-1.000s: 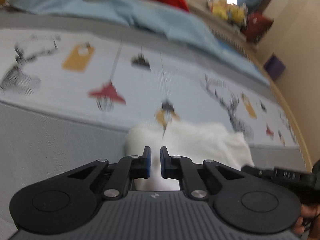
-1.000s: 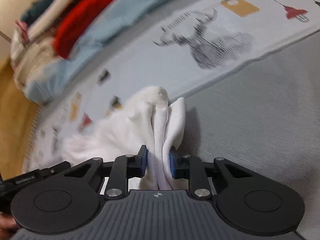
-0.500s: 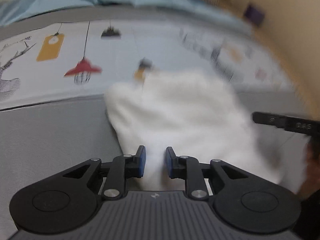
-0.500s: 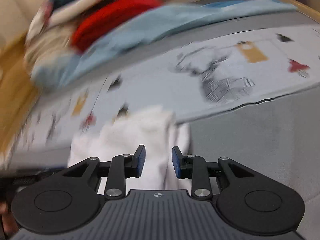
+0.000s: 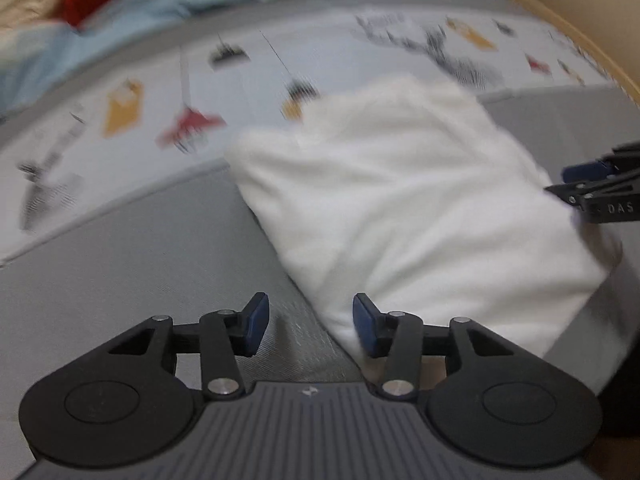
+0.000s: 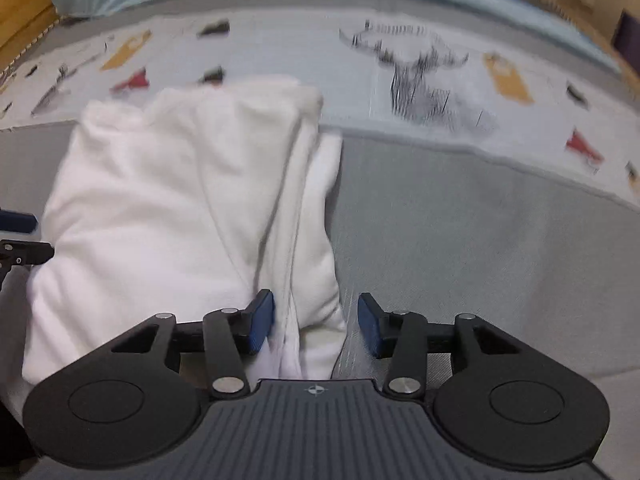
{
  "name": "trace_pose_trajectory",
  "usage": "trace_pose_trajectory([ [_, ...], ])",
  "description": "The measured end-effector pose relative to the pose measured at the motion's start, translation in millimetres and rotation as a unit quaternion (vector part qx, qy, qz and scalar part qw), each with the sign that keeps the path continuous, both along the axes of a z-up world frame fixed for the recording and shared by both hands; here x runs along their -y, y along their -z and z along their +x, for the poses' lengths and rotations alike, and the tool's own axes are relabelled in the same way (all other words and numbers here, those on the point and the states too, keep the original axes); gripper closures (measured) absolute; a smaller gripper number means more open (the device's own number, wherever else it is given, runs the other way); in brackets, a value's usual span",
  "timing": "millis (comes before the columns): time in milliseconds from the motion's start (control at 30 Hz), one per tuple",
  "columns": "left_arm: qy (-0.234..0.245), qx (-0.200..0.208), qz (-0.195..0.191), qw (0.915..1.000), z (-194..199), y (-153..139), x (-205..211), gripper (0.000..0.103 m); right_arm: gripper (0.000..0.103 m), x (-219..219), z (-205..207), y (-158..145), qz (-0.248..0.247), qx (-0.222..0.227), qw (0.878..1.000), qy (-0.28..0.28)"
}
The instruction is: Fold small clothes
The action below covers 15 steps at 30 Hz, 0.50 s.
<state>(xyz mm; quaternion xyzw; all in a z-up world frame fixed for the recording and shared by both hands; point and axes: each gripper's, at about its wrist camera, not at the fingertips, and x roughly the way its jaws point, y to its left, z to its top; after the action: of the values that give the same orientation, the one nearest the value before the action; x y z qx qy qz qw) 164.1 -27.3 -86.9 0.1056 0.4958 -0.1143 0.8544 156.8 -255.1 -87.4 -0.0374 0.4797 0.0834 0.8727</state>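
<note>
Garment (image 5: 400,200), white, lies folded on the bed (image 5: 120,272), ahead-right of the left claw (image 5: 306,330), jaws apart, empty. Right view: its layered edge sits between the right claw (image 6: 316,322) jaws, apart, unclamped. Fold apparently done; tidying possibly left.

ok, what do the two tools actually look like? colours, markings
Left tool and right tool look identical: matte black linkage arms with silver pivot pins, blue pads on the fingertips, round black discs either side, and a grey ribbed body with a small white logo. White "DAS" lettering shows on the right tool's side. No cables visible.
</note>
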Motion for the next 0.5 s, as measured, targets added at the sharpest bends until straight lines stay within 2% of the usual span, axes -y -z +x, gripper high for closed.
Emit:
trace_pose_trajectory([
  [67, -0.028, 0.031, -0.006, 0.9991, -15, -20, -6, 0.048, 0.056, 5, -12, -19, 0.006, 0.035, 0.999, 0.031],
  [133, -0.041, 0.057, -0.024, 0.9973, -34, -40, -8, 0.037, 0.056, 10, -27, -40, 0.015, 0.078, 0.995, 0.055],
  [200, -0.039, 0.087, -0.025, 0.9951, -55, -60, -2, 0.019, 0.056, 14, -45, -60, 0.024, 0.117, 0.991, 0.064],
  [333, -0.031, 0.137, 0.003, 0.99, -98, -86, 15, 0.018, 0.054, 17, -89, -94, 0.038, 0.179, 0.981, 0.059],
  [500, -0.044, 0.17, 0.01, 0.9845, -152, -93, 35, 0.017, 0.03, 22, -143, -114, 0.069, 0.226, 0.97, 0.057],
])
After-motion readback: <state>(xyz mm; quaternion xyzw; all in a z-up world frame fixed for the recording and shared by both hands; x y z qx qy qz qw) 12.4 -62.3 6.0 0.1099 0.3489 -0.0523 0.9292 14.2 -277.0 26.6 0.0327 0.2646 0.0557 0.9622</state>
